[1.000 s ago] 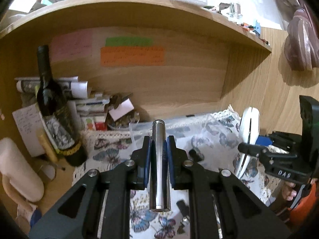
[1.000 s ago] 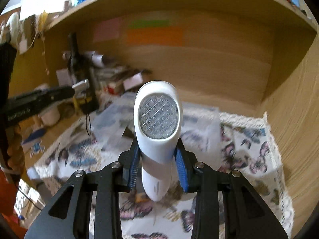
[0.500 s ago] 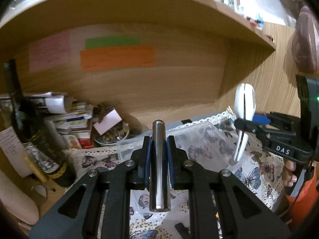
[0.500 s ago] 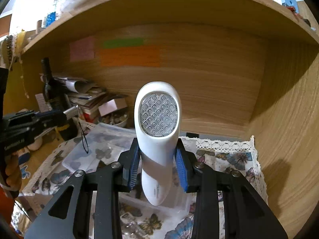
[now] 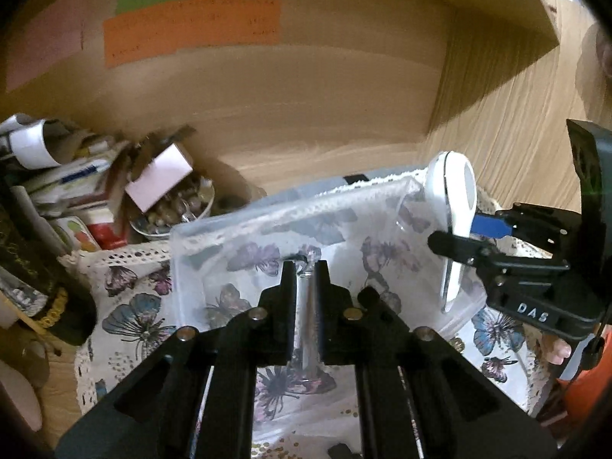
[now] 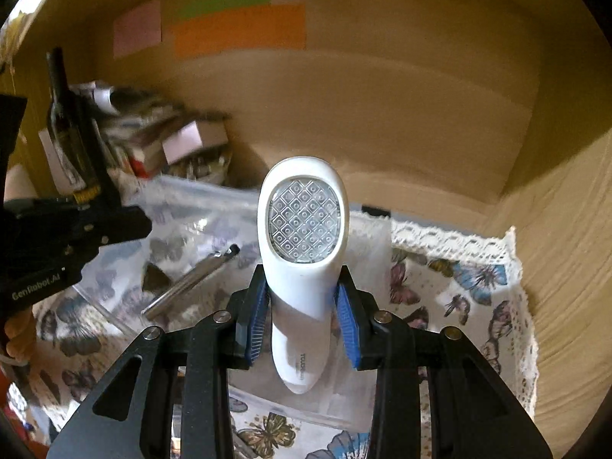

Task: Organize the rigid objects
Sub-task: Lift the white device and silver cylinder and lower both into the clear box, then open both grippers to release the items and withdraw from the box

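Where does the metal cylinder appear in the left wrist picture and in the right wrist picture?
Left wrist: the metal cylinder is at lower centre, seen between the left gripper fingers, over the clear plastic box.
Right wrist: it lies slanted at left of centre, inside the box, right of the left gripper.
Shared landmark: the orange paper strip on the wooden back wall.

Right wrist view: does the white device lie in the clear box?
No, the right gripper holds the white device clamped between its fingers.
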`<state>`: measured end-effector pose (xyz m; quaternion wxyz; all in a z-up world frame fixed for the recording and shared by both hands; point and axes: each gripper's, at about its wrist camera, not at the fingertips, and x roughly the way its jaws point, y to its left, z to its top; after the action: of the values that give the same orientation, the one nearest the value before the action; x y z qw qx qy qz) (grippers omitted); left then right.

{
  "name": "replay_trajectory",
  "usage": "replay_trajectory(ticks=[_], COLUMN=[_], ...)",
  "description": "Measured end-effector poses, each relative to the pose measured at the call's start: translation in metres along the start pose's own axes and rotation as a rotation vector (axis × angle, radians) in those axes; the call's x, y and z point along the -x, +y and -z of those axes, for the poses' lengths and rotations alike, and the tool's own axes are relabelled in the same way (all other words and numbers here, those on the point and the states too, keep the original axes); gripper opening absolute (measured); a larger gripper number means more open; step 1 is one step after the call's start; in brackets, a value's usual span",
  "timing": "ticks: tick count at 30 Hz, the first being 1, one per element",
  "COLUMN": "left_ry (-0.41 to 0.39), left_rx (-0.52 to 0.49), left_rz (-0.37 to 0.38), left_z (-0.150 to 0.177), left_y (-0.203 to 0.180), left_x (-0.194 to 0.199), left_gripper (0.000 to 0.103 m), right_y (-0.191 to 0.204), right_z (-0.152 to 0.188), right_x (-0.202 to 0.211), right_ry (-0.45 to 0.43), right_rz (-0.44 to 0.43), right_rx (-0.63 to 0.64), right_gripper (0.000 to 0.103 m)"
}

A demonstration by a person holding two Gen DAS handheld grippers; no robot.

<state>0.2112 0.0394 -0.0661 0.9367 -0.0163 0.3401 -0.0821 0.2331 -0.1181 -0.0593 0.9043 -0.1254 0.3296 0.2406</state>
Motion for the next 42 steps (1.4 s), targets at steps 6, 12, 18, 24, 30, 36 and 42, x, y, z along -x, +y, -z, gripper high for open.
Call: replay_trajectory(ticks=[6, 12, 18, 24, 30, 36, 42], left_ry=[0.03, 0.014, 0.011, -0.029, -0.083, -0.096, -0.038], left_rx=[0.004, -0.002, 0.034, 0.039, 0.039, 0.056, 0.058], left_rz=[0.021, 0.021, 0.028, -0.003, -0.049, -0.105, -0.107], left_z=[0.001, 0.002, 0.001, 0.005, 0.014, 0.03, 0.052], left_y=[0.002, 0.0, 0.007, 0.007, 0.006, 0.004, -0.004], left_x=[-0.006, 0.008, 0.021, 0.046, 0.075, 0.091, 0.088], left_gripper=[0.008, 0.008, 0.01, 0.031, 0.066, 0.098, 0.098], right_y=[0.002, 0.005, 0.007, 0.018, 0.024, 0.029, 0.031], right_z=[0.004, 0.004, -0.001, -0.002, 0.005, 0.023, 0.042], right_x=[-0.019, -0.023, -0.001, 0.04, 0.064, 0.075, 0.085], right_ry=[0.062, 0.088, 0.035, -0.069, -0.119, -0.117, -0.108], right_rz=[-0.004, -0.01, -0.01, -0.009, -0.023, -0.03, -0.02], right_rx=[0.007, 0.01, -0.009, 0.017, 0.021, 0.01, 0.001], right_gripper=[0.031, 0.031, 0.032, 0.046, 0.059, 0.071, 0.075])
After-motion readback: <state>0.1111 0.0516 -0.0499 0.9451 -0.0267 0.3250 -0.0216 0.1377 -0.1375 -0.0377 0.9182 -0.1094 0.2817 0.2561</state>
